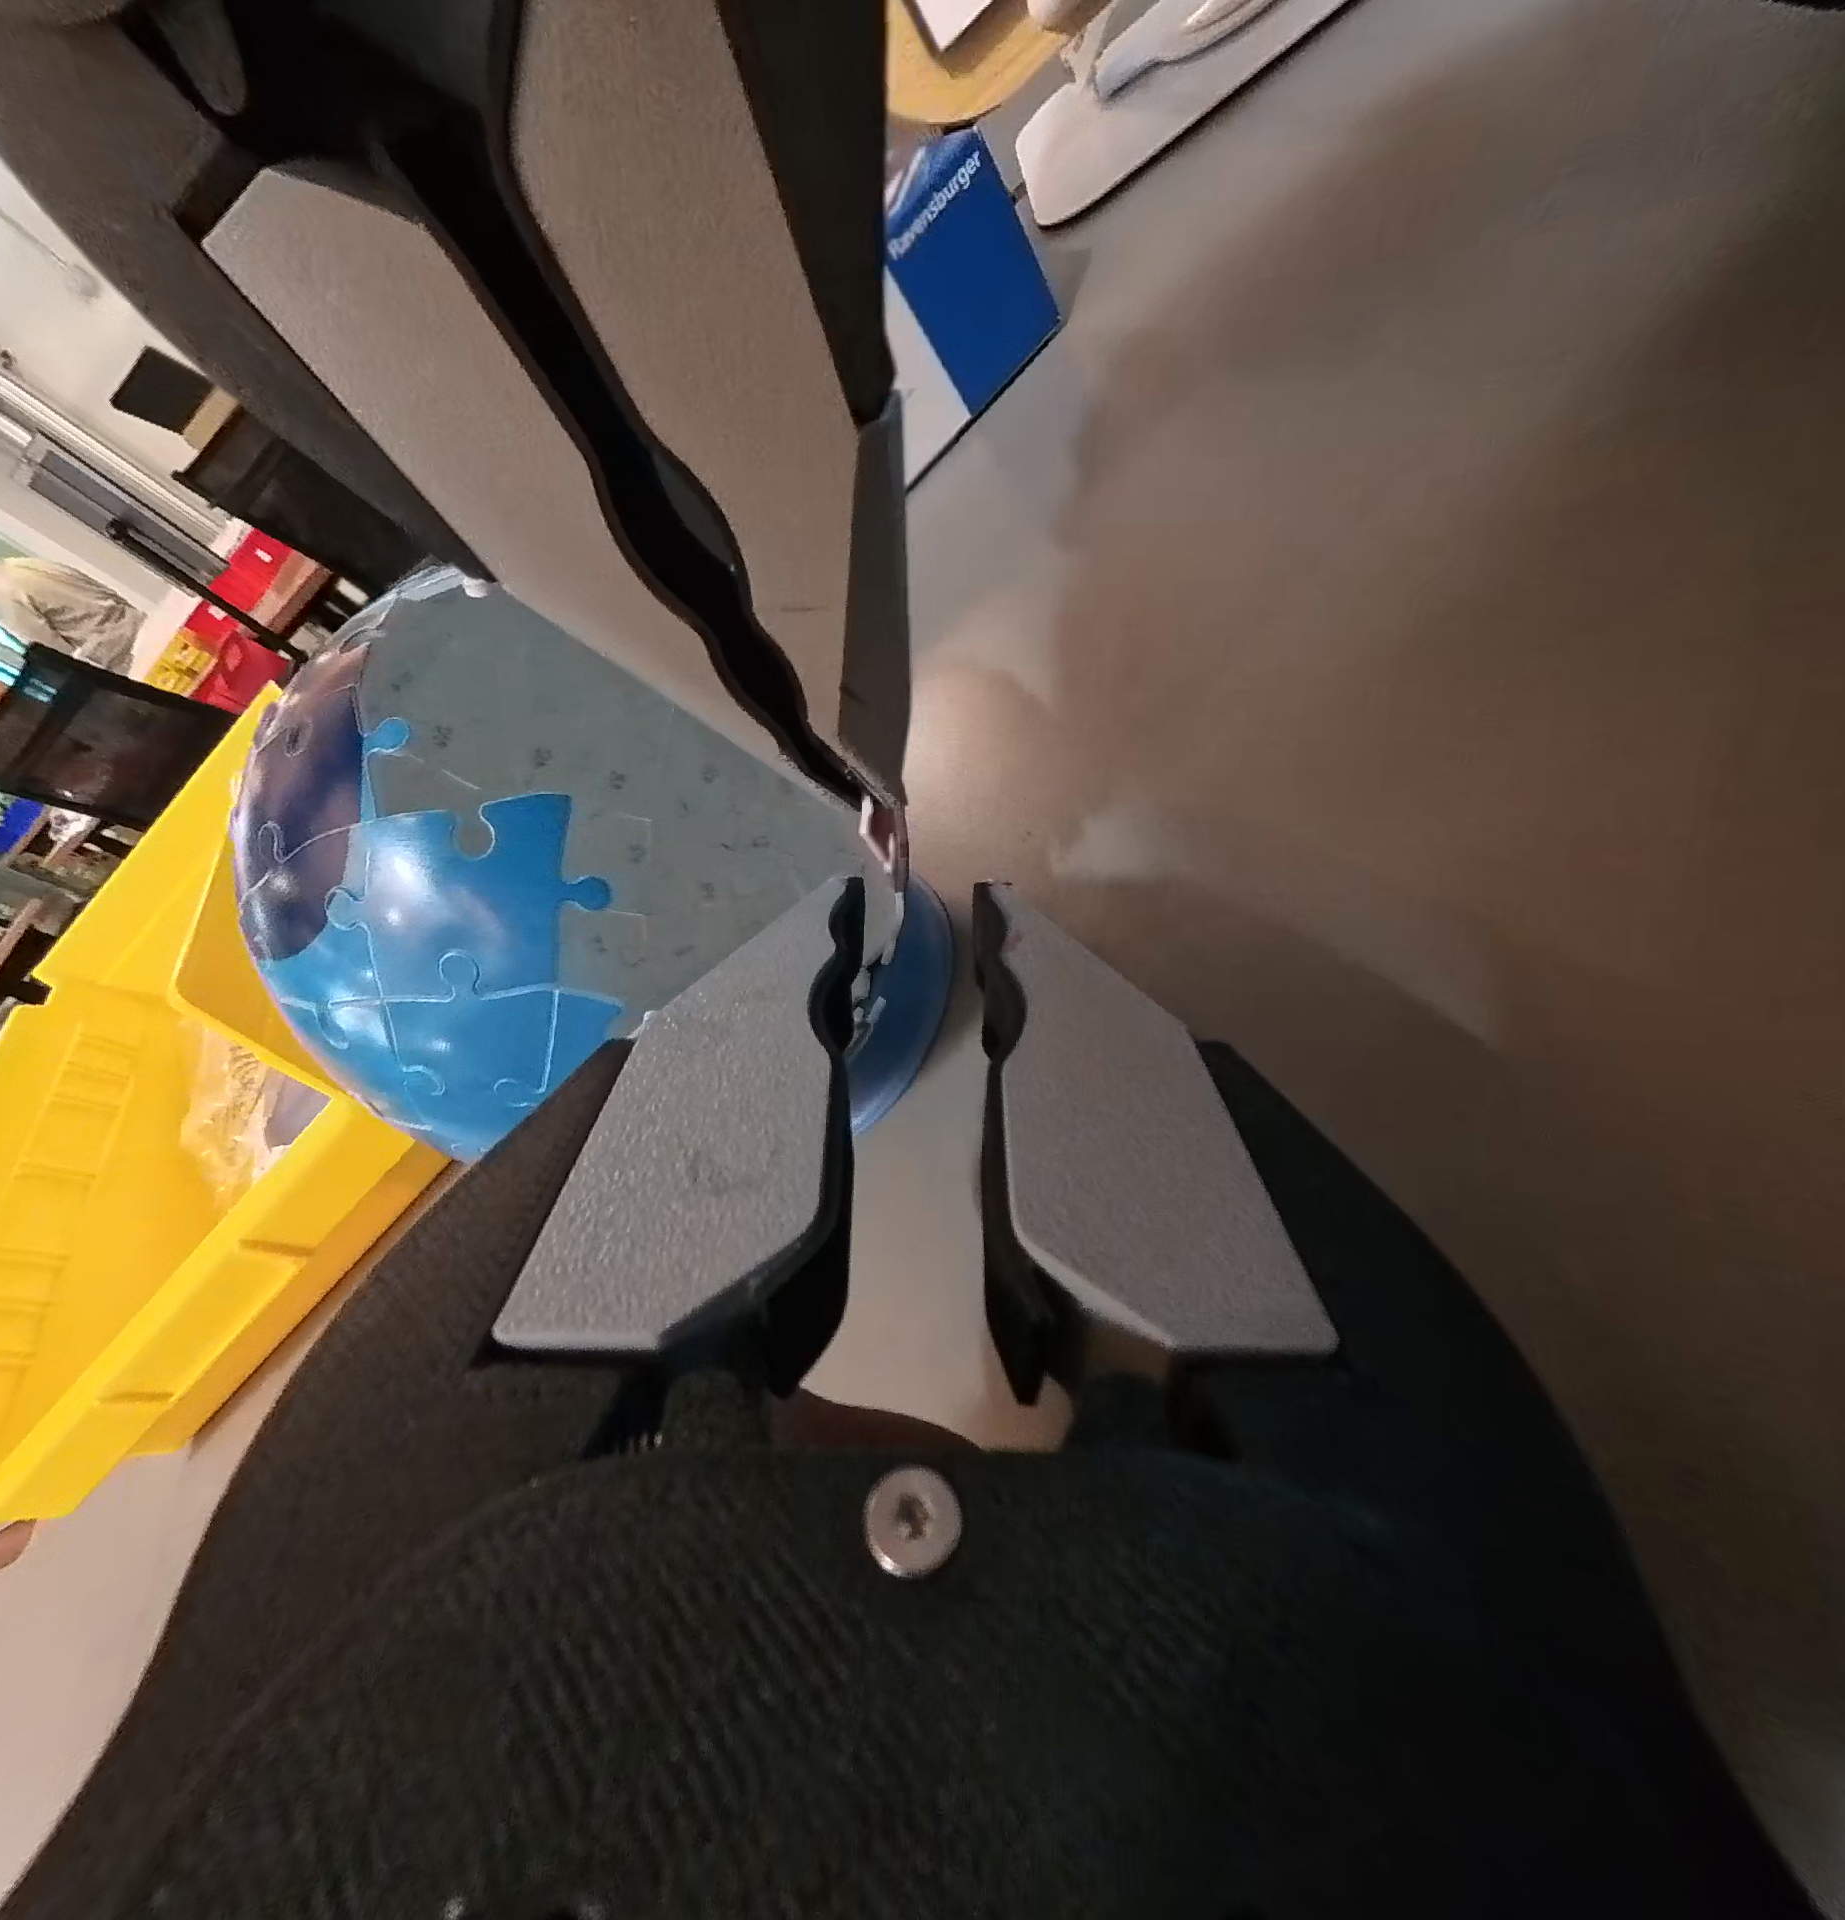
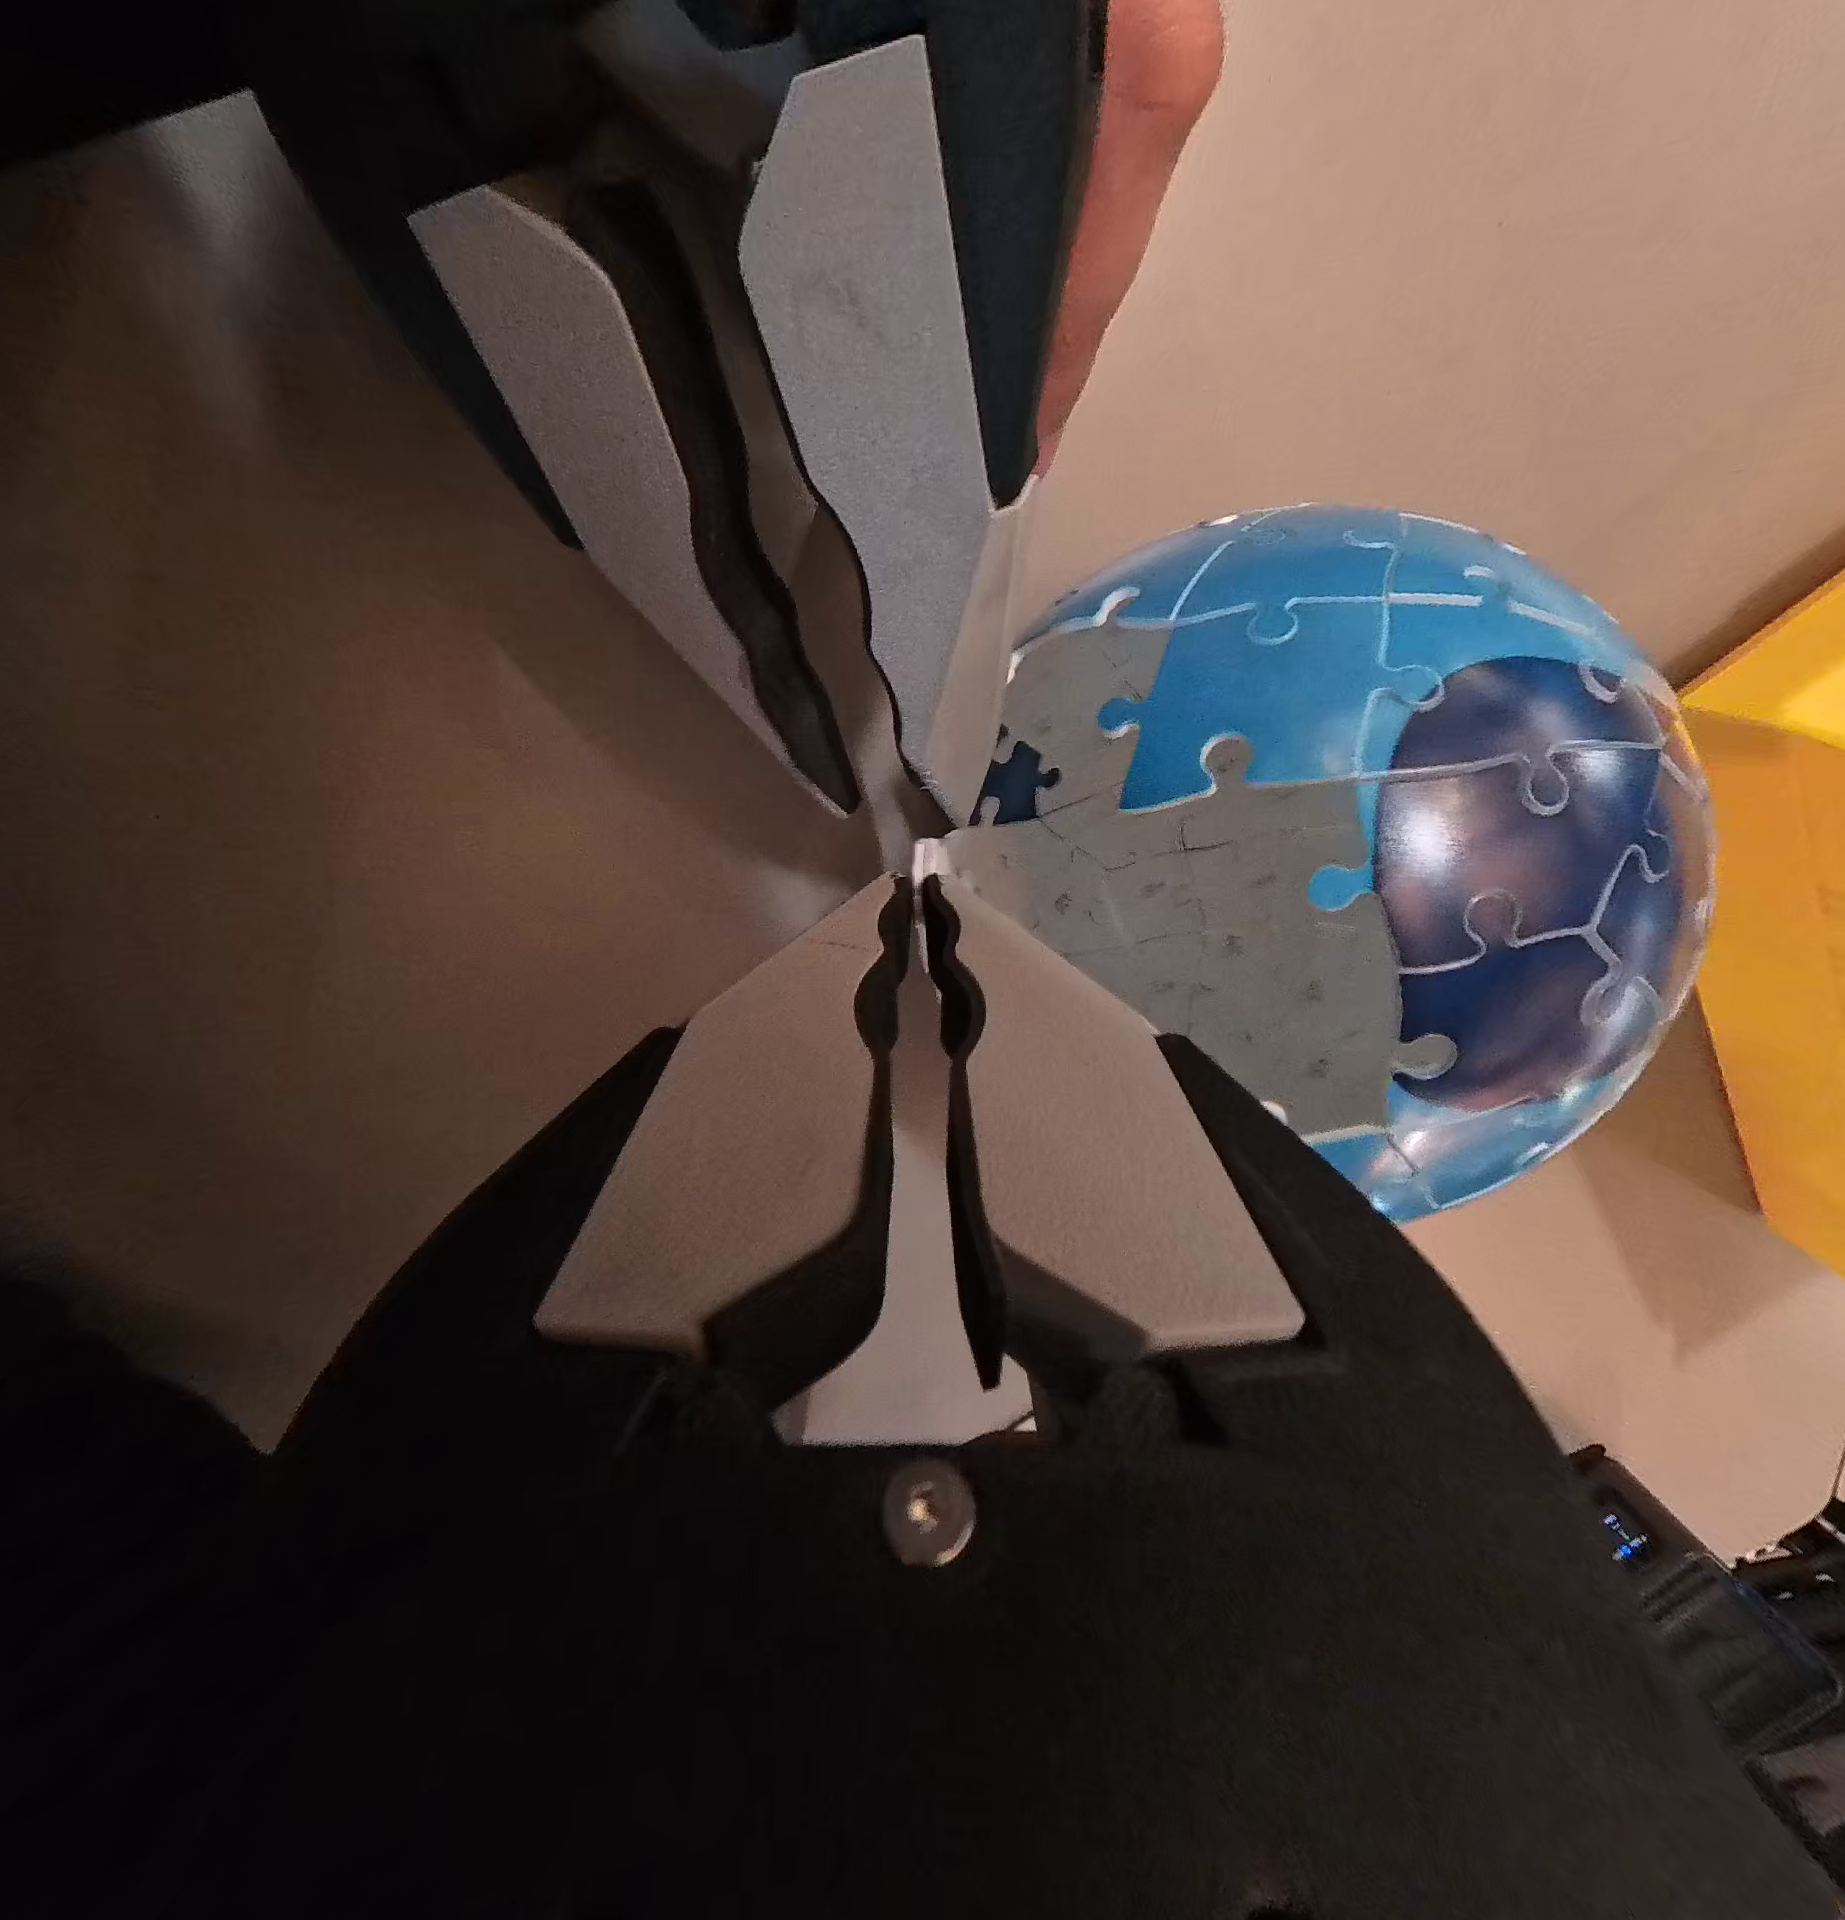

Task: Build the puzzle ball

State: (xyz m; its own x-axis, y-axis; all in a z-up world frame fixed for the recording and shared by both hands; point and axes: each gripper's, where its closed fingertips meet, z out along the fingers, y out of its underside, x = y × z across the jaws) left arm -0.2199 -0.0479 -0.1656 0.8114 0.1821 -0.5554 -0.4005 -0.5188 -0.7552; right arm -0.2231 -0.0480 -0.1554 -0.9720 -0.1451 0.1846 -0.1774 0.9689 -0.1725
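Note:
The puzzle ball (image 1: 450,914), glossy light and dark blue with a large grey area, sits by a blue stand (image 1: 913,1003) on the table. It also shows in the right wrist view (image 2: 1417,831). My right gripper (image 2: 910,896) is shut on a small whitish puzzle piece (image 2: 928,860), tip to tip with my left gripper (image 2: 882,795). In the left wrist view my left gripper (image 1: 916,902) is open and empty. The right gripper (image 1: 876,816) comes in from above and holds the piece (image 1: 885,836) just beyond my left fingertips, beside the ball's grey area.
A yellow bin (image 1: 118,1195) with a plastic bag in it stands beside the ball; it also shows in the right wrist view (image 2: 1791,935). A blue box (image 1: 965,270) lies farther off on the pale table (image 1: 1417,623). A hand (image 2: 1136,208) holds the left gripper. Less than 4 cm separates the two grippers' tips.

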